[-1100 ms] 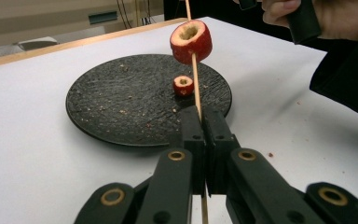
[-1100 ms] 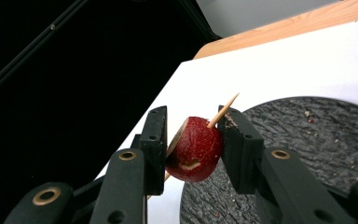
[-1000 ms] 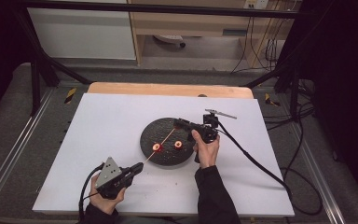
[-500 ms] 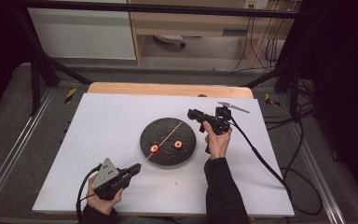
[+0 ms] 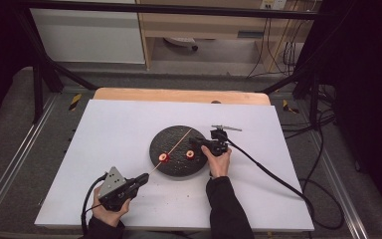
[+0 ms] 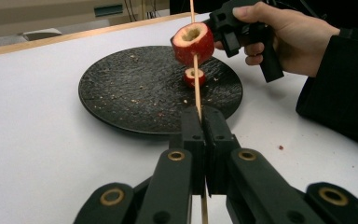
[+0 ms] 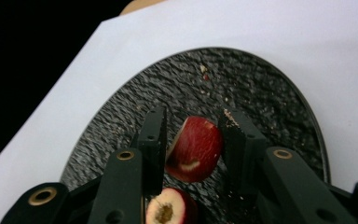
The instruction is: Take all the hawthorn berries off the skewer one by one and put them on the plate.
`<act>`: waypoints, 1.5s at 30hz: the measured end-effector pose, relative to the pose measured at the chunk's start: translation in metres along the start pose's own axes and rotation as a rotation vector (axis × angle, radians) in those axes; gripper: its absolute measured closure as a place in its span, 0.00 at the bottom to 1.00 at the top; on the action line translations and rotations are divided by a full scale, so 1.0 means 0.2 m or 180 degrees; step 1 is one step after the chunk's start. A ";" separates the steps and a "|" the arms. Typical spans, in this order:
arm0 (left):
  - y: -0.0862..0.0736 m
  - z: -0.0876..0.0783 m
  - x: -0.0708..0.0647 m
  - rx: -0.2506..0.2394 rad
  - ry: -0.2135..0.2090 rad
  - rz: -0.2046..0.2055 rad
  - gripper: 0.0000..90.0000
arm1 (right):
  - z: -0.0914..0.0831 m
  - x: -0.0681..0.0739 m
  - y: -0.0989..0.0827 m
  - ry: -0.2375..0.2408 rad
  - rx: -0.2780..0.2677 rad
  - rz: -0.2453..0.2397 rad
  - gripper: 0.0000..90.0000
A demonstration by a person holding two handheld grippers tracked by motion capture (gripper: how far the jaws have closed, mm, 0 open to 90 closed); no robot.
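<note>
A round black plate [image 5: 178, 168] lies mid-table. Near the front edge, my left gripper [image 5: 143, 178] is shut on a thin wooden skewer [image 6: 197, 93] that slants up over the plate. One cored red fruit piece [image 6: 193, 43] is threaded on the skewer. A second piece [image 6: 194, 77] lies on the plate beyond it. My right gripper [image 5: 195, 143] hangs over the plate's right half, close to the skewer's far end. It is shut on another red piece [image 7: 196, 149], which fills the gap between its jaws. Under that gripper a cored piece [image 7: 168, 210] rests on the plate, hole up.
The plate sits on a white mat [image 5: 104, 134] with a wooden table edge [image 5: 179, 94] behind it. Crumbs dot the plate. The right gripper's cable [image 5: 278, 179] trails off to the right front. Metal rails [image 5: 10, 164] run along both sides of the table.
Half a second ago the right gripper was lifted up and back, to the plate's right. It has come down again over the plate. The left gripper and skewer have barely shifted.
</note>
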State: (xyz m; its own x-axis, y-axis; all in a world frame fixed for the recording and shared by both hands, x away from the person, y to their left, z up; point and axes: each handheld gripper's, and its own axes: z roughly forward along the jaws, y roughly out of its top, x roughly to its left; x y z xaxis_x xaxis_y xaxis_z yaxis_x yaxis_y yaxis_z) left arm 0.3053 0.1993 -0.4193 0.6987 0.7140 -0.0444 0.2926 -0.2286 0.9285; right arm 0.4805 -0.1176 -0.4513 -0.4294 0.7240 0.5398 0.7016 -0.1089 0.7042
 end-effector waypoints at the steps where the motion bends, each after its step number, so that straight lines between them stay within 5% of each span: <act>1: 0.00 0.00 0.00 0.0008 0.0002 -0.0001 0.98 | 0.00 0.00 0.00 -0.0016 0.0011 -0.0003 0.69; 8: 0.00 0.01 0.00 0.0027 -0.0001 0.0000 0.98 | -0.05 0.02 0.02 -0.0027 -0.0059 -0.0143 0.53; 12: 0.00 0.01 0.00 0.0018 0.0008 0.0002 0.98 | -0.17 0.11 0.04 0.0155 -0.0165 -0.0338 0.28; 16: 0.00 0.01 -0.01 0.0006 0.0024 0.0014 0.98 | -0.26 0.18 0.01 0.0309 -0.0213 -0.0374 0.14; 20: 0.00 0.02 -0.01 0.0010 0.0034 0.0021 0.98 | -0.28 0.23 -0.04 0.0415 -0.0184 -0.0351 0.11; 21: 0.00 0.02 -0.01 0.0013 0.0037 0.0022 0.98 | -0.27 0.25 -0.08 0.0520 -0.0148 -0.0293 0.11; 34: 0.00 0.04 -0.03 0.0037 0.0027 0.0053 0.98 | -0.15 0.43 -0.18 0.0793 0.0015 -0.0245 0.19; 45: 0.00 0.05 -0.05 0.0029 -0.0007 0.0075 0.98 | -0.11 0.45 -0.21 0.0924 0.0132 -0.0078 0.55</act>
State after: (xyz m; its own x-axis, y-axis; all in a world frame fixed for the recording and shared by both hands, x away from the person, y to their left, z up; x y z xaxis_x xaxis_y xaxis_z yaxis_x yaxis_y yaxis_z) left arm 0.3039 0.1857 -0.4230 0.7068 0.7070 -0.0234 0.2820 -0.2513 0.9259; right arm 0.4001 -0.0623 -0.4216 -0.5870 0.5002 0.6366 0.7092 -0.0616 0.7023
